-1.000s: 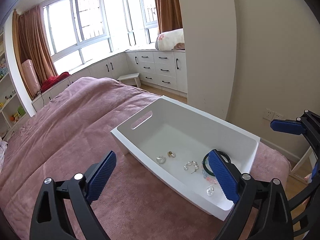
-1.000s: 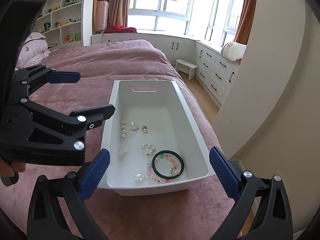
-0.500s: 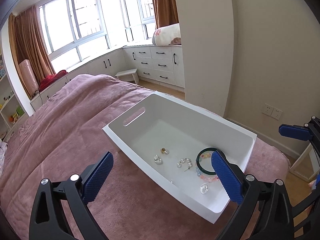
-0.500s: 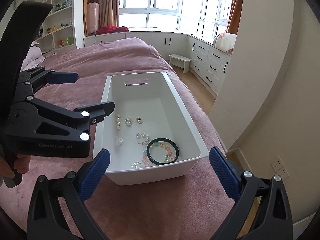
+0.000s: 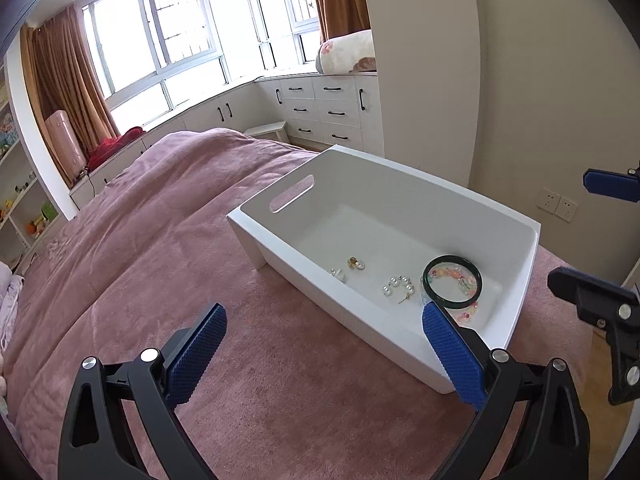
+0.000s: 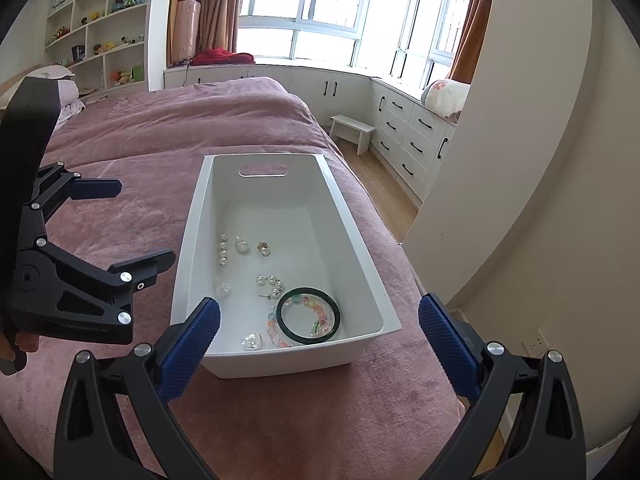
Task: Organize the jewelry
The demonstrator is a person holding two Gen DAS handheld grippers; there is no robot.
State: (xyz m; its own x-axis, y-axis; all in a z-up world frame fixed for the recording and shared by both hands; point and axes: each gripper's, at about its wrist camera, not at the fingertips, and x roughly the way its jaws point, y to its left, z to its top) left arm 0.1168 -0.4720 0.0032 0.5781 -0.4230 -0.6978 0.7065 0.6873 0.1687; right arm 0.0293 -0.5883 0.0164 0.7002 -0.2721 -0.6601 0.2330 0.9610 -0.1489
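A white bin (image 6: 352, 240) (image 5: 408, 176) stands on the mauve bedspread. Inside lie a dark green bangle (image 6: 308, 316) (image 5: 452, 283) over a pastel bead bracelet (image 6: 276, 330), pearl earrings (image 6: 270, 282) (image 5: 398, 285), a pearl strand (image 6: 223, 249), a gold earring (image 6: 263, 247) (image 5: 354, 262) and clear crystal pieces (image 6: 251, 340). My right gripper (image 6: 320, 344) is open and empty, held before the bin's near end. My left gripper (image 5: 324, 354) is open and empty, beside the bin's long side; it also shows in the right wrist view (image 6: 132, 224).
The bed (image 5: 140, 240) fills the left and far side. White drawers (image 6: 404, 128) and a small stool (image 6: 354, 130) stand under the windows. A cream wall column (image 6: 520, 140) rises right of the bin. Toy shelves (image 6: 100, 36) stand at far left.
Both grippers have drawn back and upward from the bin, which now sits farther off in both views. Both stay open and empty. The jewelry has not moved.
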